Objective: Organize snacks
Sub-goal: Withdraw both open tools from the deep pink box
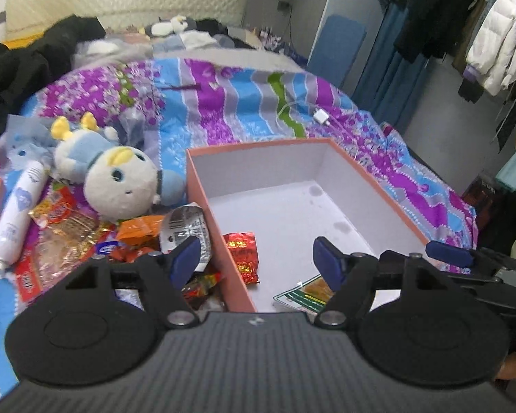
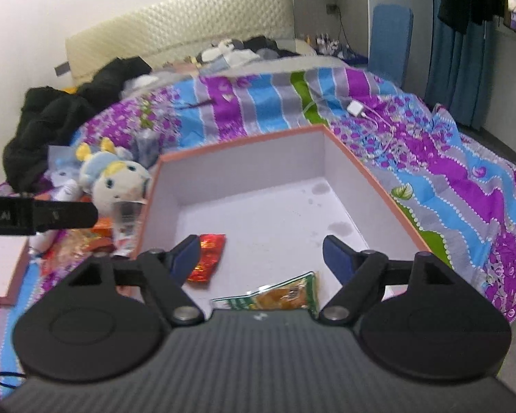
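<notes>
The left gripper and right gripper are both hanging spread wide and holding nothing over the near end of the box. A red packet and a green packet are lying inside it, while more snacks are sitting piled on the quilt just left of the box, beside a plush toy.

Green snack packet partly hidden behind gripper body.

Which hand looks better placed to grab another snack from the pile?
Probably the left tool: it hangs open at the box wall, right beside the snack pile. The right tool is over the box.
</notes>
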Demonstrator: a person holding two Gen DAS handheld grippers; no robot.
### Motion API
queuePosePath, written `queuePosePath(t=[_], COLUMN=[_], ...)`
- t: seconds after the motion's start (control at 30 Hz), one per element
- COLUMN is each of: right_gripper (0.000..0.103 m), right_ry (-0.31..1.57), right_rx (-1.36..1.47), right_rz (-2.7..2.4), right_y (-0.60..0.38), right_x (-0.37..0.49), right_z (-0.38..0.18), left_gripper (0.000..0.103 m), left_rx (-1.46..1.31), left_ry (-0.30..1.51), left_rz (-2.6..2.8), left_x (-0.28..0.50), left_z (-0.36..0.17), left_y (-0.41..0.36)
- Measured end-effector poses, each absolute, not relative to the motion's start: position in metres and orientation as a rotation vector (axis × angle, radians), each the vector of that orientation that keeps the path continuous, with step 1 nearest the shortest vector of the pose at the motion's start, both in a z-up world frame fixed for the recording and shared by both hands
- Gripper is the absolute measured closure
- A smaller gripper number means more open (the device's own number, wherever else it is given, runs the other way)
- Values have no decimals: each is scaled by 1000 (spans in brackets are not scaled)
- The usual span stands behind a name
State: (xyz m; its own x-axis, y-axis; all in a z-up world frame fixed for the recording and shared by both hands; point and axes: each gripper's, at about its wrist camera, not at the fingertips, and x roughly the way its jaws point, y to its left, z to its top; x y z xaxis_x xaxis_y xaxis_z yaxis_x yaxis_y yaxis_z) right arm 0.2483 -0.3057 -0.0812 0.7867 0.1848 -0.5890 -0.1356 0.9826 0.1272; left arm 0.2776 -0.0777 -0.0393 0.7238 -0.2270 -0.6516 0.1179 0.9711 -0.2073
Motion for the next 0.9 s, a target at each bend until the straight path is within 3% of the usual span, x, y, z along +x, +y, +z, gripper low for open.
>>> queuePosePath(t=[0.47, 0.9], right_gripper=[24, 24], right_ry=[571, 525], right_rx=[72, 22], right_rz=[239, 362], right_y=[-278, -250], right_x=[153, 86], right_z=[-54, -56], left_gripper=[27, 26], left_rx=[-171, -243], left_ry=[638, 609], left_rz=[-126, 4], left_x=[148, 30], left_z=[-4, -13], left_y=[-46, -16])
